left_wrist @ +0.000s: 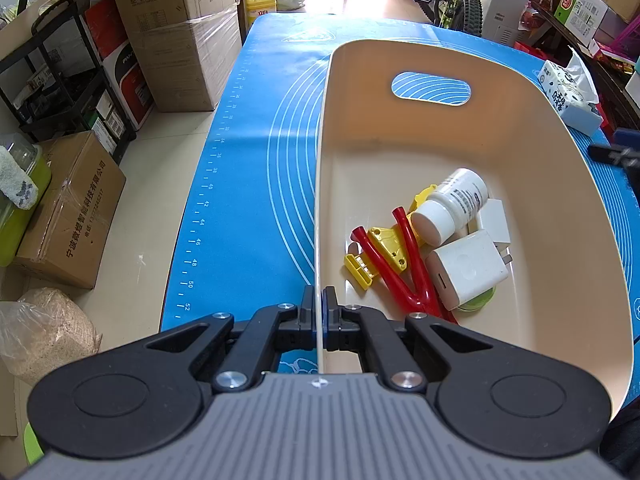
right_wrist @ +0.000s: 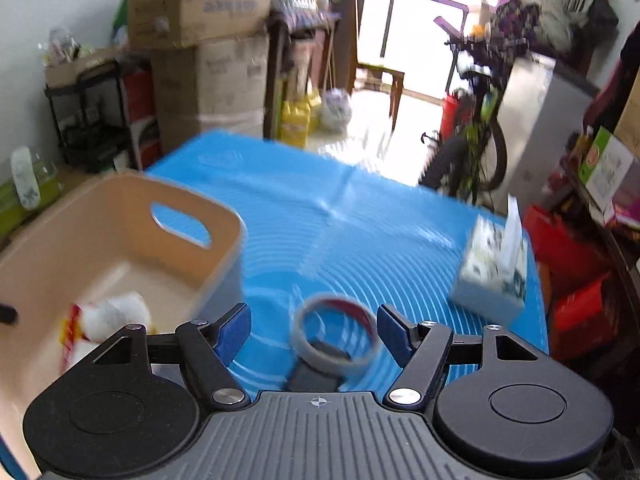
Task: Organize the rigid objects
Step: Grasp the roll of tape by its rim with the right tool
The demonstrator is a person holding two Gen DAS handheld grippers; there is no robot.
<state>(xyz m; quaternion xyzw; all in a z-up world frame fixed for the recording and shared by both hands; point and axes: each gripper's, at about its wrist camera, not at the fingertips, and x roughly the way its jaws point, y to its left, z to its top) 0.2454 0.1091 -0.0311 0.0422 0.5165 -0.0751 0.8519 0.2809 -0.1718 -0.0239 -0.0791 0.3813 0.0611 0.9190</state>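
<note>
Beige plastic bin (left_wrist: 400, 60): on blue mat (left_wrist: 256, 160), holds white pill bottle (left_wrist: 452, 204) w/ chargers, clips.
L gripper (left_wrist: 319, 306): my fingers clamped on bin's near rim.
R gripper (right_wrist: 314, 330): fingers spread apart, grey tape ring (right_wrist: 338, 334) between them, right of bin.

Black linkage arms, silver screws, blue-padded fingers (right_wrist: 390, 330), ribbed grey housing.

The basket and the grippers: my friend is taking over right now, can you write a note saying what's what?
Left gripper: shut on the near rim of the basket, steadying it.
Right gripper: open, with the tape ring between its fingers on the blue mat, not yet gripped.
Done: bottle, charger, a second white block behind it and the red-and-yellow toy lie in the basket.
Left: grab the tape ring and drop it in. The tissue box sits on the mat.
</note>
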